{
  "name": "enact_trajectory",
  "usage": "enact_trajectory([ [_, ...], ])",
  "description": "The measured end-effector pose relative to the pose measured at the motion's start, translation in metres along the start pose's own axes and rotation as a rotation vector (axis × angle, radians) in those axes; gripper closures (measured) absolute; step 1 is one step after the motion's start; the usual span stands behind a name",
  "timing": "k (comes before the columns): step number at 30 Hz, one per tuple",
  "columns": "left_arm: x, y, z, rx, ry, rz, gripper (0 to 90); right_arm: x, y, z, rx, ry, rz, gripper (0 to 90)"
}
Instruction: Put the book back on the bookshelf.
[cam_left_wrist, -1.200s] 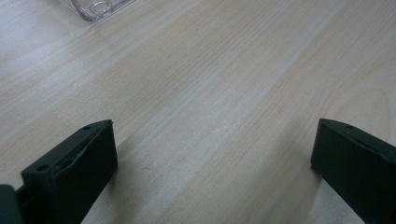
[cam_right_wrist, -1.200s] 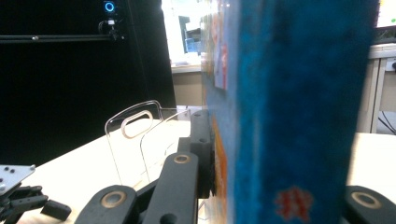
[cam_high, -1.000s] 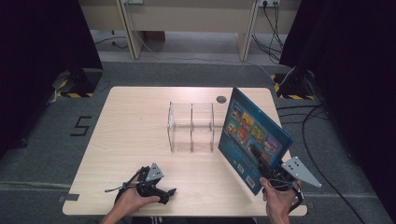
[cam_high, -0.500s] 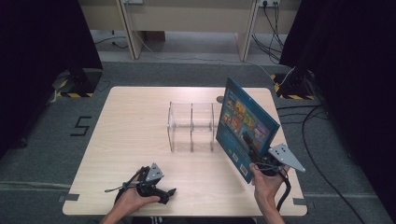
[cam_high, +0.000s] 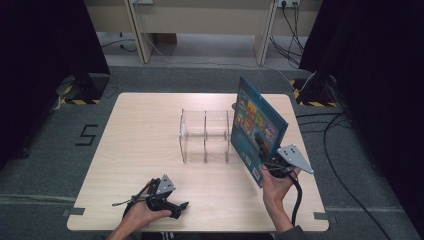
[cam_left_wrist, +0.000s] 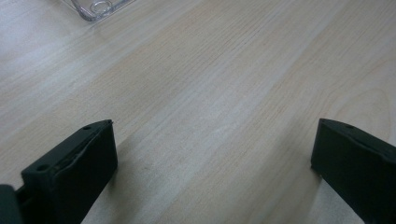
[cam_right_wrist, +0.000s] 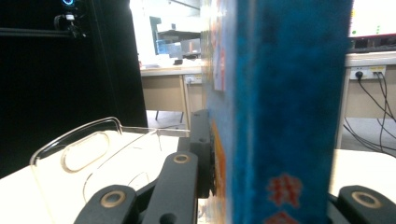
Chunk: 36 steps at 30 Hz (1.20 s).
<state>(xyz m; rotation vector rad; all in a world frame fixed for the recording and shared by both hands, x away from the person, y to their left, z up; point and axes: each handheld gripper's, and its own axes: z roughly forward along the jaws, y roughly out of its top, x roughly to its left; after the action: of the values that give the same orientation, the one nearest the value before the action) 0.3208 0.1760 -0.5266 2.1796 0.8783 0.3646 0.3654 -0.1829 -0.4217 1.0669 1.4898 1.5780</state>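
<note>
Picture book (cam_high: 257, 127), upright in the high view, is clamped by the right gripper (cam_high: 272, 167) and has moved closer to the clear acrylic rack (cam_high: 205, 135) (insertion looks near). Left gripper (cam_left_wrist: 212, 154) view: jaws spread wide over bare table (cam_left_wrist: 224, 84). Right gripper view: blue book (cam_right_wrist: 280, 107) beside rack wall (cam_right_wrist: 88, 154).

Light wood-grain table (cam_high: 135, 150), rectangular, rounded corners, standing on grey carpet. Near centre, slightly toward three o'clock: clear acrylic rack (cam_high: 206, 136) with upright dividers, resting directly on the tabletop. At the twelve o'clock edge, toward the right: small dark round spot (cam_high: 233, 106), partly hidden. At seven o'clock, close to the near edge: left gripper (cam_high: 165, 200) resting on the wood, jaws wide apart, bare grain between them.
</note>
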Motion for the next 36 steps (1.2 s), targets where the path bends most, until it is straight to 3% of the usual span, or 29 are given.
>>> enact_trajectory([
  [24,0.0,0.0,0.0,0.0,0.001,-0.001,0.0,0.005,-0.007,0.027,-0.038,-0.06,-0.039,82.1],
  [36,-0.001,0.0,0.0,0.001,0.001,0.0,0.0,0.005,-0.012,0.029,-0.056,-0.076,-0.013,81.4],
])
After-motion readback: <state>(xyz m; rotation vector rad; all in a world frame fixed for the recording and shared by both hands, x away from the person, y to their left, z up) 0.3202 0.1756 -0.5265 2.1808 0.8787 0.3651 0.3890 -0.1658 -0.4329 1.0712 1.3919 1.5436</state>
